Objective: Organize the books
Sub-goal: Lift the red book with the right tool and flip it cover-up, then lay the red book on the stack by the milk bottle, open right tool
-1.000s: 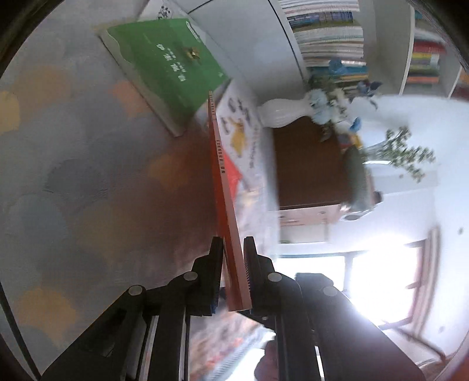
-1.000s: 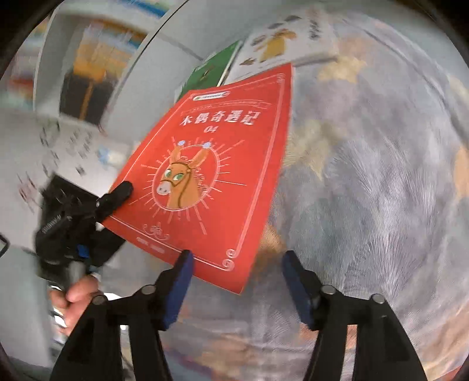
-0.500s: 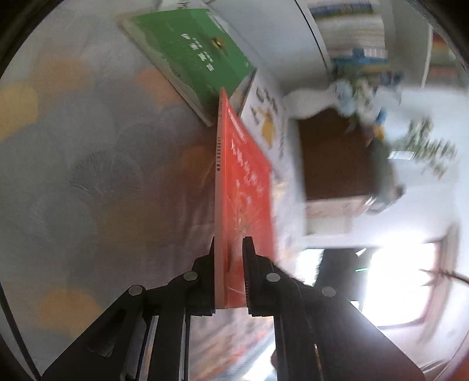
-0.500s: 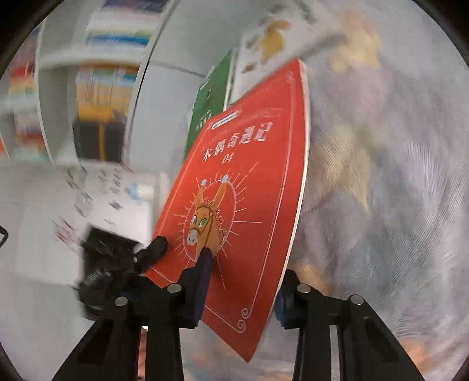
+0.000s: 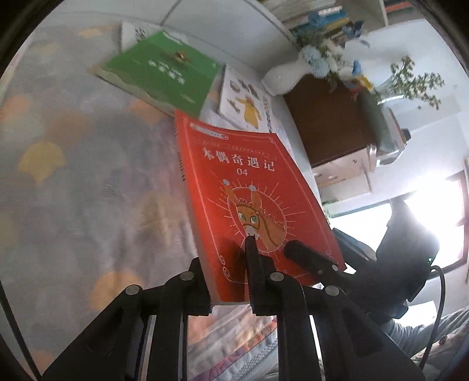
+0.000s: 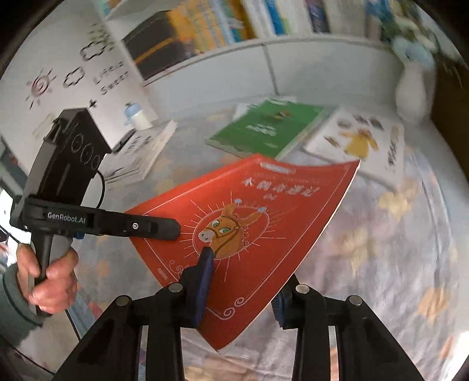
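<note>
A red book (image 5: 249, 181) with a donkey on its cover hangs tilted over the patterned bedspread (image 5: 73, 190). My left gripper (image 5: 225, 263) pinches its lower spine edge; its jaws are opening slightly, the book still between them. From the right wrist, the red book (image 6: 263, 211) slants across my right gripper (image 6: 243, 275), shut on it with one finger on the cover and one beneath. The left gripper (image 6: 173, 230) clamps the book's left corner, held by a hand (image 6: 49, 275). A right finger (image 5: 304, 255) lies on the cover.
A green book (image 6: 263, 129) and a white picture book (image 6: 357, 140) lie flat on the bedspread (image 6: 395, 249) beyond. A stack of white books (image 6: 140, 155) sits at left. A white vase (image 6: 410, 88), brown cabinet (image 5: 331, 123) and bookshelf (image 6: 219, 26) stand behind.
My right gripper closed from wide open onto the red book. The book rolled from edge-on to cover-up in the left view, and both hands rose with it.
</note>
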Tool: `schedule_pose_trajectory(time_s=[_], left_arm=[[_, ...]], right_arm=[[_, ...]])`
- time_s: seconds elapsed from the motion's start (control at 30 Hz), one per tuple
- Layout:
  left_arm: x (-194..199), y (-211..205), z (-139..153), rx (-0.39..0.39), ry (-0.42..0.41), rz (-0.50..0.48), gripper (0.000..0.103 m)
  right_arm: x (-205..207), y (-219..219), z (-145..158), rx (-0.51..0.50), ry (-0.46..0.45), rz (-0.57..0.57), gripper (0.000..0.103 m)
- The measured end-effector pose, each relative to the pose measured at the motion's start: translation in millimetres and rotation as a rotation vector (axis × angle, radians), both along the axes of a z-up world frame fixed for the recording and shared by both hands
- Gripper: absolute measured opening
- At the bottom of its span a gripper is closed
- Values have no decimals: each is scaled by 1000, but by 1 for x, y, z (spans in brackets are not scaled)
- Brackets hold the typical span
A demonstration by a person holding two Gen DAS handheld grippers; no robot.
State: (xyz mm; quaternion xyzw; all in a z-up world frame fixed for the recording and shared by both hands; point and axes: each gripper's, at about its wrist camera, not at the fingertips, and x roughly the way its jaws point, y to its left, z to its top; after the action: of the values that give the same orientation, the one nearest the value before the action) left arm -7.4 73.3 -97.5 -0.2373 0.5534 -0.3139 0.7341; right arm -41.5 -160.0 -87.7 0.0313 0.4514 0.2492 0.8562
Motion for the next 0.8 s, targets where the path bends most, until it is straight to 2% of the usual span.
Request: schedule_pose_trajectory(time_s=[0.17, 0.37, 0.5, 0.63, 0.8], left_arm=[[-3, 59, 25, -43, -43, 106, 14], [-1, 144, 59, -12, -138, 236, 14], [7, 202, 69, 3, -178, 330, 14], [18, 257, 66, 34, -196, 422, 14], [33, 308, 32, 56, -157, 474, 15]], right_arm=[[11, 39, 27, 15, -53, 67, 34], [37, 119, 58, 40, -137, 185, 34], [62, 185, 73, 61, -180, 264, 34], [92, 243, 72, 103, -146, 318, 35], [137, 314, 46, 137, -32, 396, 36]])
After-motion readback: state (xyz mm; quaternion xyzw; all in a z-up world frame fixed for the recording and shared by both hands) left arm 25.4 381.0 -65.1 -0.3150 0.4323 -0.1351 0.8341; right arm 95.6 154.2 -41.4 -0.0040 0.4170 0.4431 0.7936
